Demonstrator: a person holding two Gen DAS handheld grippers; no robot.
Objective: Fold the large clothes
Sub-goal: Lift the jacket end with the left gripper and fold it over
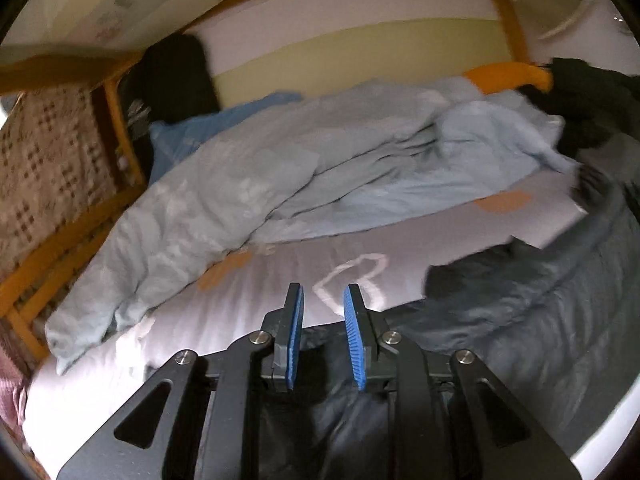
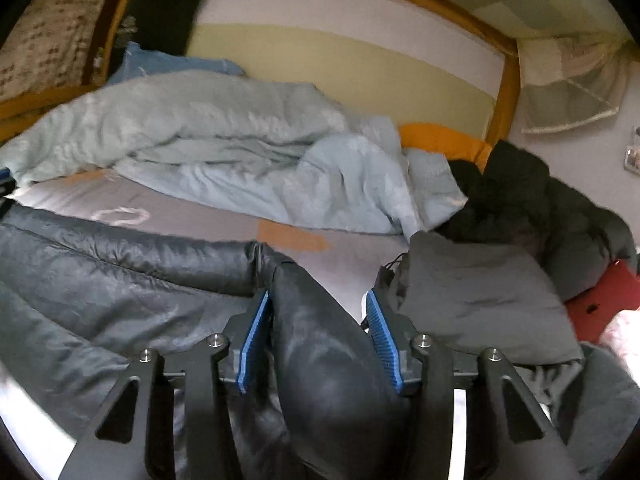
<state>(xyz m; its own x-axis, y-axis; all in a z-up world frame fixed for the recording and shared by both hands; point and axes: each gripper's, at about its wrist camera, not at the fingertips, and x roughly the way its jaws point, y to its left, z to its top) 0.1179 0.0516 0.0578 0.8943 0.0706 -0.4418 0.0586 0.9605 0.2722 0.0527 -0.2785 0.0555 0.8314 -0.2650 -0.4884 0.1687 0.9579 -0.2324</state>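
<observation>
The right gripper (image 2: 316,300) stands wide around a dark jacket (image 2: 120,280) sleeve fold. The left gripper (image 1: 323,300), narrowly parted, holds nothing above the jacket's edge. Bare sheet (image 1: 248,292) lies between jacket and duvet (image 1: 240,184).

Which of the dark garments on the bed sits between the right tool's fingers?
The shiny dark puffer jacket, not the flat grey garment beside it.

A bare strip of bed sheet (image 1: 280,280) lies open between the dark jacket (image 2: 120,272) in front and the crumpled duvet (image 1: 248,184) behind. The duvet blocks the far half of the bed. Grey folded cloth (image 2: 480,304) and a black heap (image 2: 520,200) close off the right side; the wooden frame (image 1: 120,120) walls the left.
</observation>
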